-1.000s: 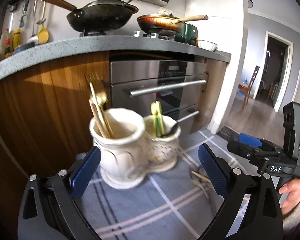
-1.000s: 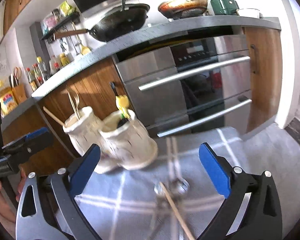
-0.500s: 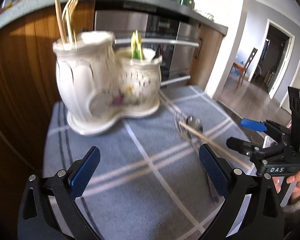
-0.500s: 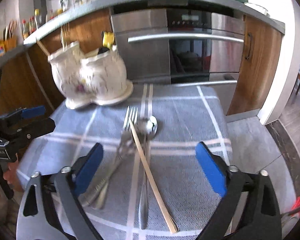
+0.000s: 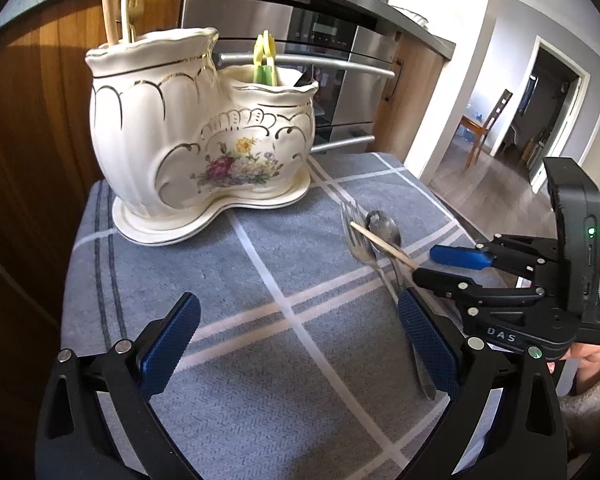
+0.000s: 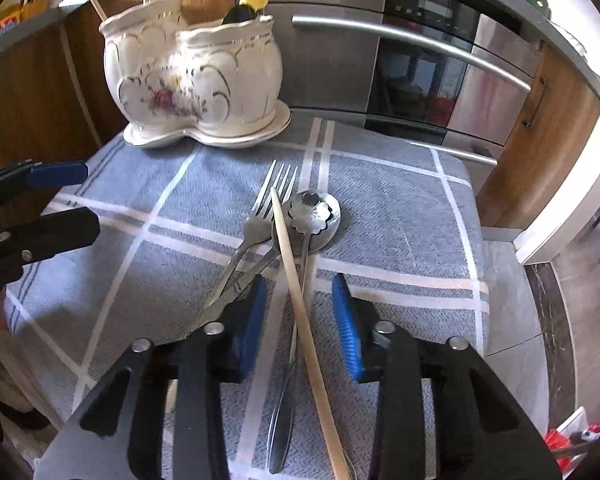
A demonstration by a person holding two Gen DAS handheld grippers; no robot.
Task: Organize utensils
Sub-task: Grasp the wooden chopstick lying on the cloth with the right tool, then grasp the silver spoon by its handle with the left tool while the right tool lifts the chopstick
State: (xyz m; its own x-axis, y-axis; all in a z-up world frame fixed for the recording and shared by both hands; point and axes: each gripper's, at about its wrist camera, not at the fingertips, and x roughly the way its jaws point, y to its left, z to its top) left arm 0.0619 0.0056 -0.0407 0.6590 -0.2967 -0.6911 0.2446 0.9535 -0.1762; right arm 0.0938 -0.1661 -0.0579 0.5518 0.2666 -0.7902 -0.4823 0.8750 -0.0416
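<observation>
One word — "DAS" — right gripper (image 5: 448, 268).

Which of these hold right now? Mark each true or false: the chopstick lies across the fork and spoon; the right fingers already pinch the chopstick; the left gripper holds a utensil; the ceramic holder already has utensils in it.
1. The chopstick lies across the fork and spoon: true.
2. The right gripper already pinches the chopstick: false. Its fingers have just been closing and straddle the chopstick, with gaps on both sides.
3. The left gripper holds a utensil: false. It is open over bare cloth.
4. The ceramic holder already has utensils in it: true.
</observation>
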